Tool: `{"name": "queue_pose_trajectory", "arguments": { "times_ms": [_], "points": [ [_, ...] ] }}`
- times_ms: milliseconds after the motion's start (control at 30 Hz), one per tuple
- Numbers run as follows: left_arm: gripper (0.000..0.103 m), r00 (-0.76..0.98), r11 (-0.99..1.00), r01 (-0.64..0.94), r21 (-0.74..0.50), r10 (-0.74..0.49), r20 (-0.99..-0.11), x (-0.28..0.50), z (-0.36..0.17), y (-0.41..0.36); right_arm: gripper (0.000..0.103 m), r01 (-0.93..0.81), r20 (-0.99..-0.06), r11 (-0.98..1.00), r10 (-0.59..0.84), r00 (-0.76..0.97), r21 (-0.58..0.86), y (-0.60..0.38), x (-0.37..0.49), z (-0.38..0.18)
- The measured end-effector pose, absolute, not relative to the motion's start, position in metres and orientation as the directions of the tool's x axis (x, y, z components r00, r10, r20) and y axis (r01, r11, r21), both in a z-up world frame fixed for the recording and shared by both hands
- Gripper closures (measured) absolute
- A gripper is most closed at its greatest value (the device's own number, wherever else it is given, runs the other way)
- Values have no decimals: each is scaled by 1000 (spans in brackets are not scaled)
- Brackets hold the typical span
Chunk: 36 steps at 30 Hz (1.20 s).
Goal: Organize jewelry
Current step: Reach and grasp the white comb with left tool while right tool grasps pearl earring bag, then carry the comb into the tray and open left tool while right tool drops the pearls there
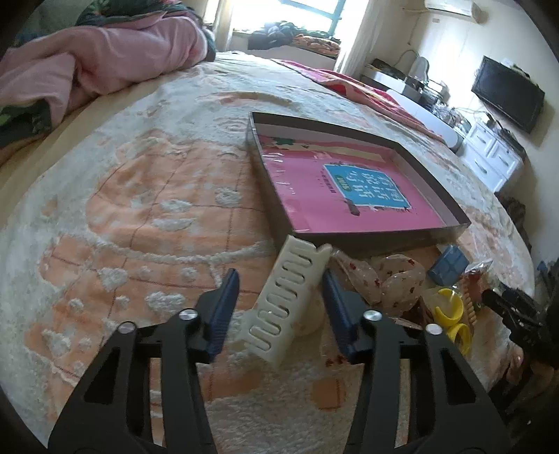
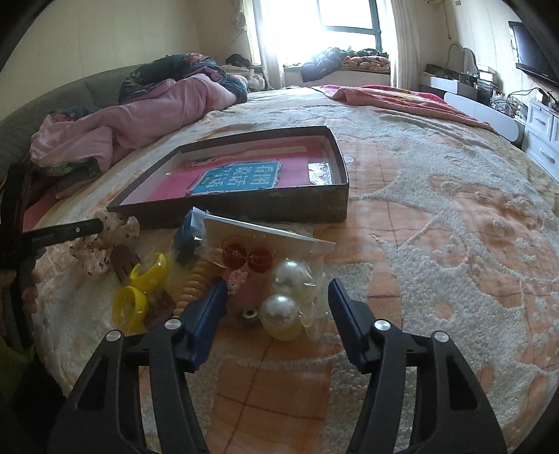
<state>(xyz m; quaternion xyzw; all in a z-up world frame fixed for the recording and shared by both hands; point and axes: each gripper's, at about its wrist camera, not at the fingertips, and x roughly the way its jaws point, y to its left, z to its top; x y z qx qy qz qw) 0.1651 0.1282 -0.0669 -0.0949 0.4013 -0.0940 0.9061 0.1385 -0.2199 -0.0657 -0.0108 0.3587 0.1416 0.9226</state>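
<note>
We are starting the pick-up step: the left gripper (image 1: 281, 284) is straddling the ribbed cream hair clip (image 1: 288, 302) just before the dark tray (image 1: 353, 122) — pads apart, not pressing. The right gripper (image 2: 277, 297) is bracketing glossy pearl balls (image 2: 284, 297), also unclamped; closing comes next, we judge.

Daylight floods in from the window (image 2: 314, 21) at the far end of the room, blown out to pure white in both my views — it washes out the wall around it. The bedspread (image 1: 146, 195) is evenly and softly lit, with only faint shadows beneath objects. Both fisheye pictures bend hard at the edges, with dark corners — the distant background is slightly soft.
</note>
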Motion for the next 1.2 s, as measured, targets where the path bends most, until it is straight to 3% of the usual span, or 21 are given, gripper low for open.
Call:
{"name": "queue_pose_trajectory", "arguments": {
  "times_ms": [267,433,833,1200],
  "points": [
    [81,644,952,80,-294,-275,-714,160,-70,140,53,-264,-675,960,258,691,96,-228,138,-66],
    [83,676,960,95,-264,-258,-691,151,-54,132,73,-255,-686,959,270,676,126,-241,139,-69],
    [83,728,959,148,-242,-271,-630,152,-12,100,74,-251,-625,960,270,733,121,-262,130,-39],
    [83,723,961,159,-224,-268,-636,187,-13,71,74,-304,-577,950,286,765,67,-250,169,-16]
  ]
}}
